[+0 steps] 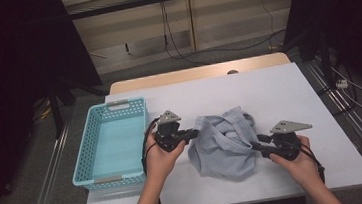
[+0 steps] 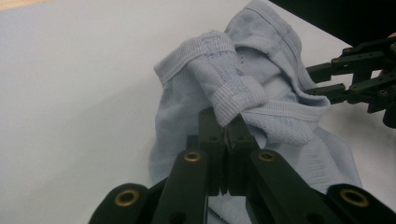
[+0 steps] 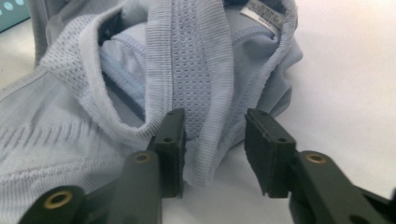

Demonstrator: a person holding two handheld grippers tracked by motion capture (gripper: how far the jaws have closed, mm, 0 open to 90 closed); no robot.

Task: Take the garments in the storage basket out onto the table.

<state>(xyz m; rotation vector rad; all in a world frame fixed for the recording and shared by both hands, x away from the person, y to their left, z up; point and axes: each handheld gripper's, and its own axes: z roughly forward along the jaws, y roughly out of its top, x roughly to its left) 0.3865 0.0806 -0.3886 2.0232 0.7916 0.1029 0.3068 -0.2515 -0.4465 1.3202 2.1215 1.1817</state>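
Note:
A crumpled pale blue knitted garment point(image 1: 225, 142) lies in a heap on the white table point(image 1: 268, 93). My left gripper point(image 1: 195, 132) is at its left edge, shut on a ribbed band of the garment point(image 2: 233, 100). My right gripper point(image 1: 256, 146) is at the heap's right edge, its jaws open, with a ribbed strap of the garment point(image 3: 196, 88) hanging between them. In the left gripper view the right gripper point(image 2: 322, 79) shows open at the far side of the cloth.
A light blue plastic basket point(image 1: 88, 156) stands on the table's left side, close to the left hand. The table's far and right parts are bare white surface. Black stands and cables sit on the floor beyond the table.

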